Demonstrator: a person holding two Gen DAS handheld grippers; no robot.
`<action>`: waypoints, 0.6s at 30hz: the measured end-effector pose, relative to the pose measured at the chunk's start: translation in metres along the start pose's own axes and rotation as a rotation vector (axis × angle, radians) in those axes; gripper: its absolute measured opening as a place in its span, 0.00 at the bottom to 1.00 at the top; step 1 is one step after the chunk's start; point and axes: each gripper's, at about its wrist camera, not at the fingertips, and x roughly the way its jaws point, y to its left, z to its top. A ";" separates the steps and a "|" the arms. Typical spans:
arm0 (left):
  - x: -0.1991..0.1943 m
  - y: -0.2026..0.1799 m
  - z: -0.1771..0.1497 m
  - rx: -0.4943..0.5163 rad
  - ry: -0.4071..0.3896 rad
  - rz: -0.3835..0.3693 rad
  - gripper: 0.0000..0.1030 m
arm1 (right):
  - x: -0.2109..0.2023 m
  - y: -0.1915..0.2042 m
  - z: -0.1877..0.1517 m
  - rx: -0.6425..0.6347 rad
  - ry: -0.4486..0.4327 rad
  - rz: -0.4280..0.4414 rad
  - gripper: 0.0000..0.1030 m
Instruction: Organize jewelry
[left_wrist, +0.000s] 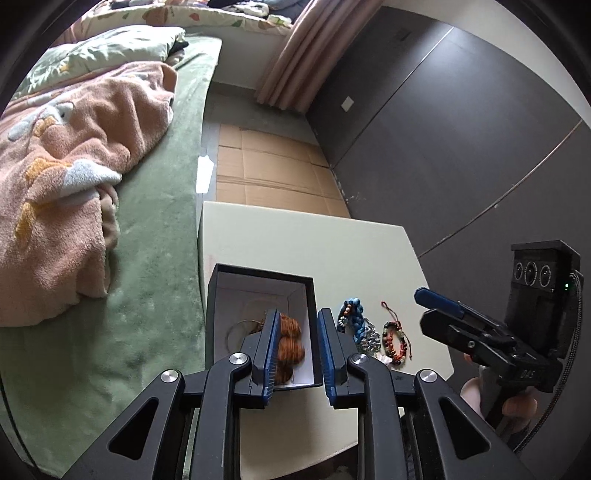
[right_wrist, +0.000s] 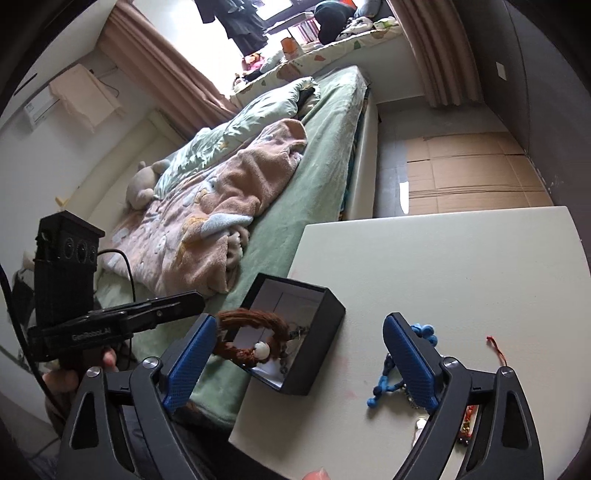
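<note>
Hovering over box — left hand-held gripper, jaws apart.

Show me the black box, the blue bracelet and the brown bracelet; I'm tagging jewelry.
black box (left_wrist: 260, 275): left wrist view, far rim.
blue bracelet (right_wrist: 384, 388): right wrist view, lower knotted cord.
brown bracelet (left_wrist: 290, 347): left wrist view, middle coil, over the box.

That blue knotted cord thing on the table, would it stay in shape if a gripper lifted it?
Probably not. The blue cord piece lies in loose loops on the table, so it would likely droop. Its knobbly knots should grip well on the right gripper. It is bunched with other bracelets and might drag them.
</note>
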 end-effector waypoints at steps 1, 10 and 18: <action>0.001 0.001 -0.001 -0.010 0.006 -0.011 0.22 | -0.002 -0.001 0.000 0.007 0.000 0.001 0.89; 0.000 -0.009 -0.003 -0.002 -0.018 0.010 0.68 | -0.039 -0.003 -0.008 -0.014 -0.051 -0.064 0.89; 0.001 -0.023 -0.002 0.030 -0.043 0.020 0.68 | -0.087 -0.016 -0.012 0.070 -0.128 -0.172 0.89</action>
